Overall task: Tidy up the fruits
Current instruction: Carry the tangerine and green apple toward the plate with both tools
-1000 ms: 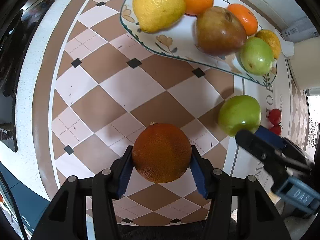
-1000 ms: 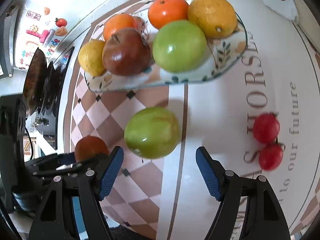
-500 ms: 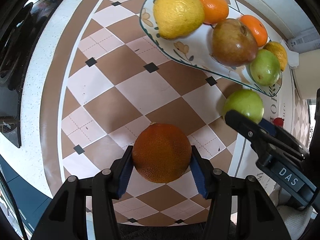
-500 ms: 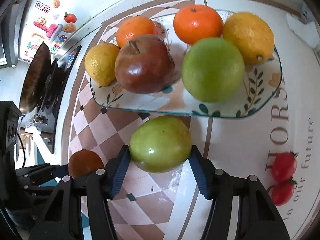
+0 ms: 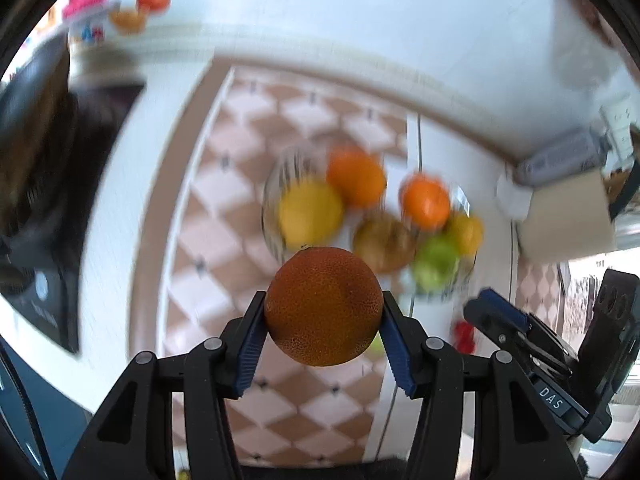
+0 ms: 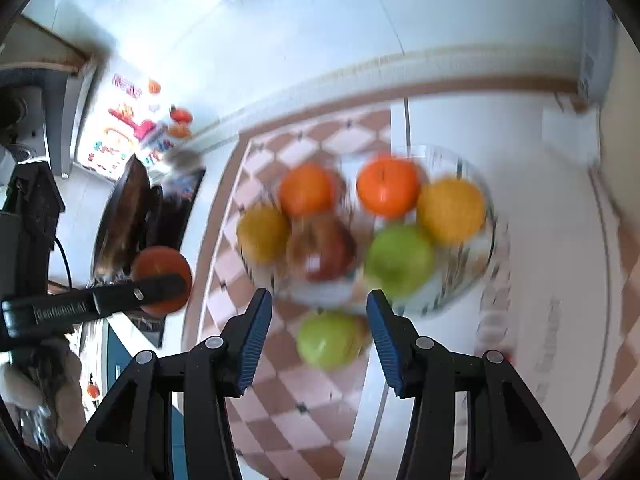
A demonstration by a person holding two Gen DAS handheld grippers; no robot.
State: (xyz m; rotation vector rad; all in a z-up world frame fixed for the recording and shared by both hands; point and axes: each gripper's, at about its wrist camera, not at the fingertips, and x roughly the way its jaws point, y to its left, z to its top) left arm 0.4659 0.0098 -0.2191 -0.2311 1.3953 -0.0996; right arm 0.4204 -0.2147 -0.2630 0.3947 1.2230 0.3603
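Observation:
My left gripper (image 5: 323, 330) is shut on a dark orange (image 5: 323, 306) and holds it high above the checkered mat. It also shows in the right wrist view (image 6: 162, 276). The plate (image 6: 460, 292) beyond holds several fruits: oranges, lemons, a brown pear (image 6: 320, 250) and a green apple (image 6: 400, 260). My right gripper (image 6: 318, 338) is raised and open; a loose green apple (image 6: 330, 340) lies on the mat below, between the fingers in view but apart from them. The frames are blurred.
Red cherry tomatoes (image 5: 464, 334) lie right of the mat. A dark stove and pan (image 6: 128, 216) stand at the left. A white box (image 5: 564, 216) sits at the right by the wall.
Both grippers rose and pulled back from the counter. The left one lifted the dark orange. The right one, which had closed around the green apple, is now open above it.

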